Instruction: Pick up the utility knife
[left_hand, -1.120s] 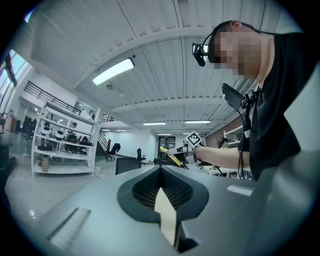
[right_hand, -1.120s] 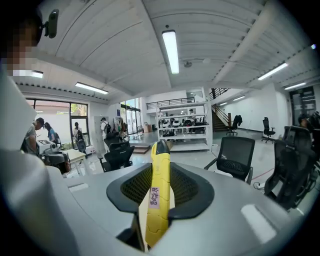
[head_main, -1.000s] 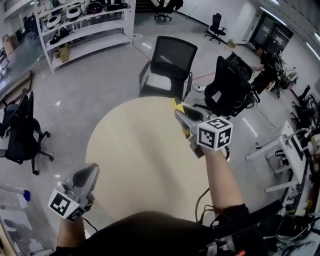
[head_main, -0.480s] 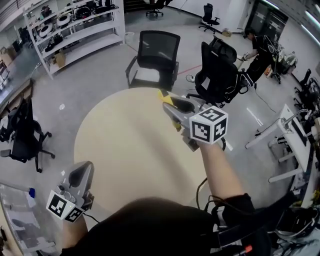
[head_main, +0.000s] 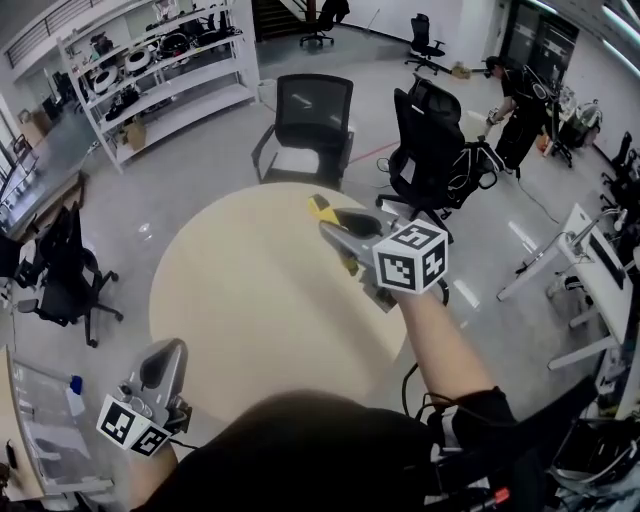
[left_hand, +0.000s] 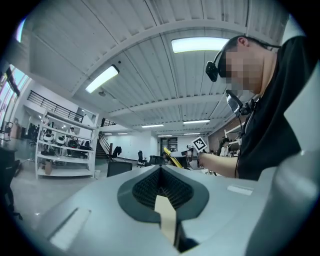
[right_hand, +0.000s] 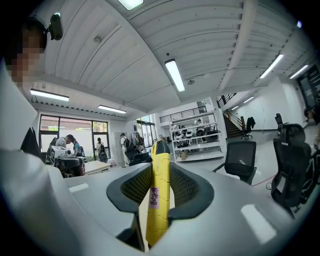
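The right gripper (head_main: 342, 226) holds the utility knife (head_main: 321, 208) up over the right side of the round table (head_main: 240, 290). In the right gripper view, its two fingers pinch the yellow utility knife (right_hand: 159, 200) from both sides. The knife stands almost straight up between the dark pads (right_hand: 187, 187). Its dark tip pokes out past the fingers, and a small purple label (right_hand: 155, 196) is stuck on its side. In the head view, the yellow and black tip points to the far side of the table. The cube with square markers (head_main: 410, 257) sits at the back of the right gripper, with the person's bare arm (head_main: 440, 345) behind it.

The left gripper (head_main: 168, 356) is at the near left, just off the edge of the table. In the left gripper view, the fingers of the left gripper (left_hand: 161, 172) are pressed together and nothing is between them. Far off in that view, the yellow knife (left_hand: 172, 156) shows in the other gripper.

Two black chairs (head_main: 312, 115) stand on the far side of the table. A white shelf (head_main: 160, 60) with things on it stands at the far left.
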